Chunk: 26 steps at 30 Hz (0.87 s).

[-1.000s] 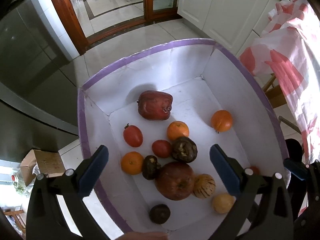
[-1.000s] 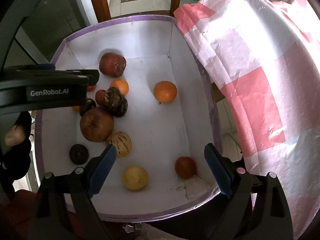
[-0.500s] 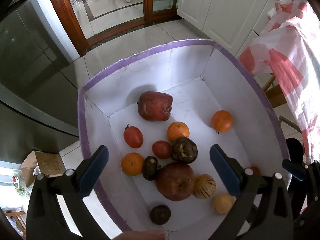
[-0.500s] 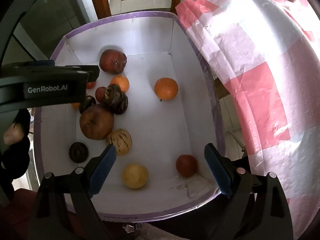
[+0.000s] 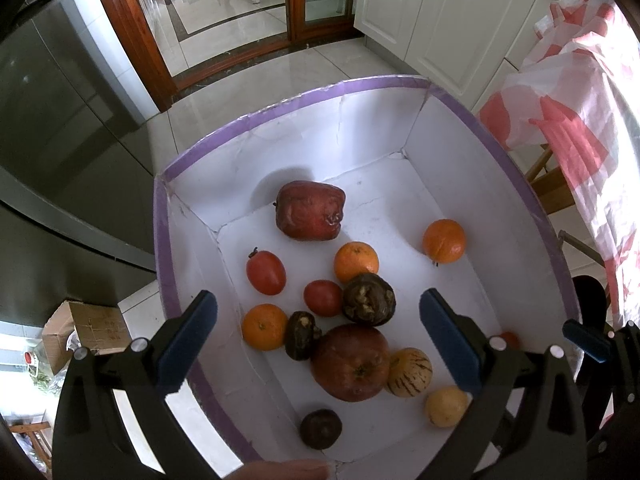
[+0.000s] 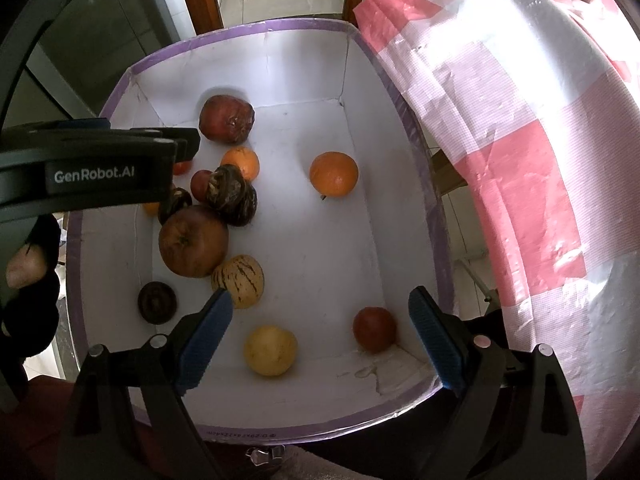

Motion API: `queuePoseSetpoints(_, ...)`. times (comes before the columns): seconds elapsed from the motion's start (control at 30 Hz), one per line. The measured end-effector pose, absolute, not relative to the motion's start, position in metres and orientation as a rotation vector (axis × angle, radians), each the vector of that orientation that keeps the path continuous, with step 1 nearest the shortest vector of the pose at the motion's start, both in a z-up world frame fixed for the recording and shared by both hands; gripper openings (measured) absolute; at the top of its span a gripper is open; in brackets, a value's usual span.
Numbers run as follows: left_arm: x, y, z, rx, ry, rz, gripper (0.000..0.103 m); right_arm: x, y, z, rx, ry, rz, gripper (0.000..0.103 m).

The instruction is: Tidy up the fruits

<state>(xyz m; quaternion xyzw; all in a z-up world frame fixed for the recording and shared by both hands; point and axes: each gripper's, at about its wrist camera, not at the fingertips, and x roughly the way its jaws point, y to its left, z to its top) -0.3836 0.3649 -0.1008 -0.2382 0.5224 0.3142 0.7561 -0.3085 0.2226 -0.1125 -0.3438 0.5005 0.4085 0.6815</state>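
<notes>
Both wide open, empty, above box (image 6: pixel 434 216). Right hand-held gripper (image 6: pixel 320 336) nearest yellow fruit (image 6: pixel 271 350), at 7 o'clock; left hand-held gripper (image 5: pixel 318 338) over apple (image 5: pixel 351 361).

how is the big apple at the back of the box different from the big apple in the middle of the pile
The back apple is deep red, wrinkled and blocky, lying on its side; the middle apple is browner, rounder and smoother, with its stem pit facing up. The back apple sits alone by the far wall, while the middle apple touches the striped fruit. Both are the largest fruits in the box.
</notes>
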Motion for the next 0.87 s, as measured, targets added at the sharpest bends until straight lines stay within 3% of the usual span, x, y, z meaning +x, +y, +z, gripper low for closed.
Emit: queuePoseSetpoints(0.87, -0.386, 0.377, -0.1, -0.524, 1.141, 0.68, 0.101, -0.31, 0.22, -0.114, -0.771, 1.123, 0.919, 0.087)
